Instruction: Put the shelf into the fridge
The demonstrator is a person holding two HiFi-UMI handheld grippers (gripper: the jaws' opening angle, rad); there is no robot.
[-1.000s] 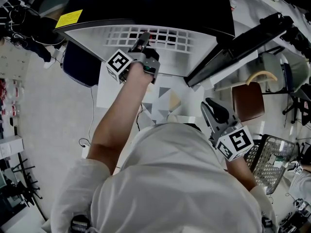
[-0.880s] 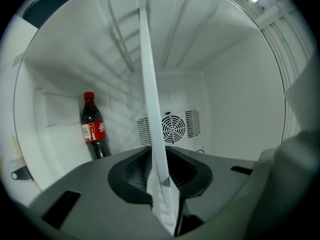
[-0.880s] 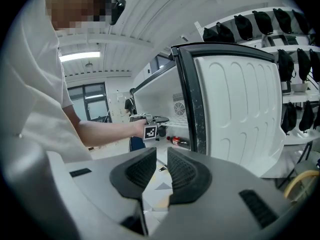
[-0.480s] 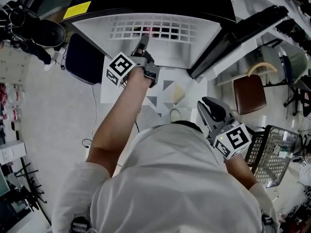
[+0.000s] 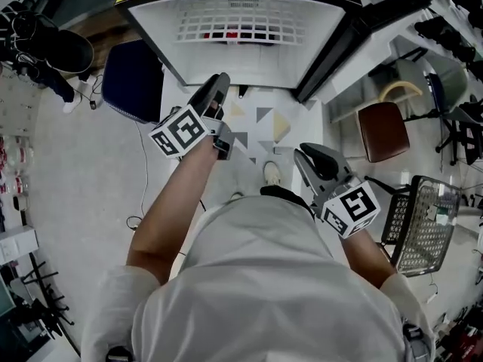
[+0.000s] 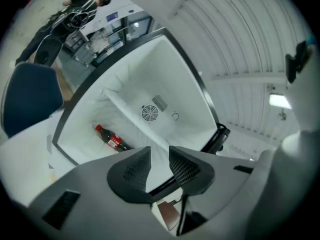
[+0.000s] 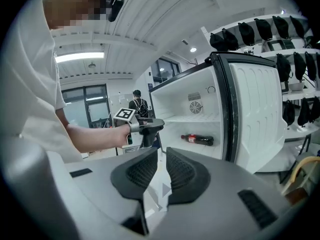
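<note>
The white wire shelf [image 5: 241, 21] lies flat inside the open fridge [image 5: 151, 21], above a cola bottle [image 6: 111, 139] lying on the fridge floor. In the right gripper view the shelf [image 7: 192, 119] sits level across the middle of the cabinet. My left gripper [image 5: 219, 83] hangs in front of the fridge, clear of the shelf. Its jaws are closing, with a gap between them and nothing in it [image 6: 160, 156]. My right gripper [image 5: 308, 155] is held low near my body, narrowly open and empty [image 7: 161, 159].
The fridge door [image 5: 355, 44] stands open to the right. A blue chair [image 5: 132, 81] is left of the fridge, a brown chair [image 5: 383, 130] and a wire basket [image 5: 423, 225] to the right. A patterned mat [image 5: 260, 123] covers the floor in front. A person [image 7: 136, 104] stands far back.
My left gripper has drawn back from the shelf's front edge toward my body and its jaws have parted. The shelf stays in the fridge. The right gripper has hardly moved.
</note>
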